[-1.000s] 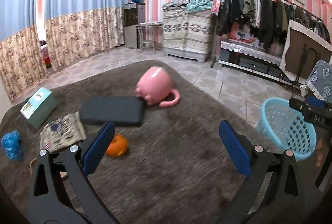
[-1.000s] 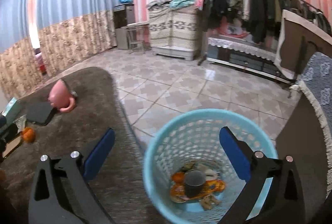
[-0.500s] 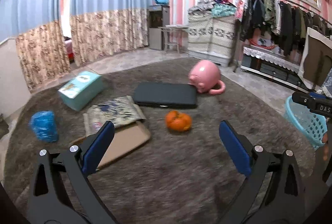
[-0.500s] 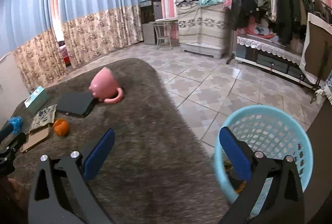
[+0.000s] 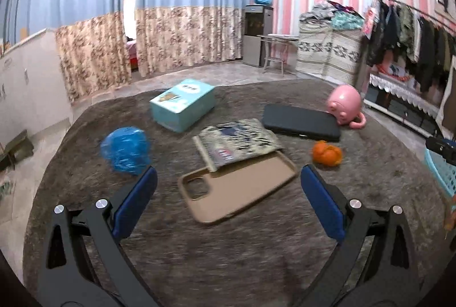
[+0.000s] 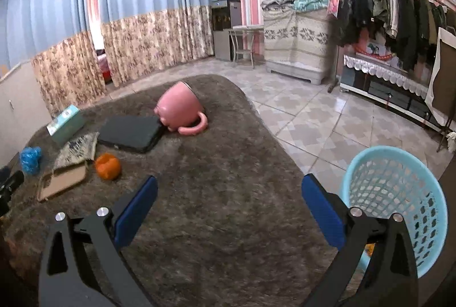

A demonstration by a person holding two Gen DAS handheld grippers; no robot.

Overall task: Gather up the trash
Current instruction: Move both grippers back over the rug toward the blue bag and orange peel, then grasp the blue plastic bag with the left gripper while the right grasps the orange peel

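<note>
The left tool (image 5: 228,187) is held spread and empty above a tan case (image 5: 239,190). The peel (image 5: 326,153) is seen right of centre on the rug (image 5: 228,255). The right tool (image 6: 228,197) is likewise spread, with the basket (image 6: 399,193) at lower right.
</note>
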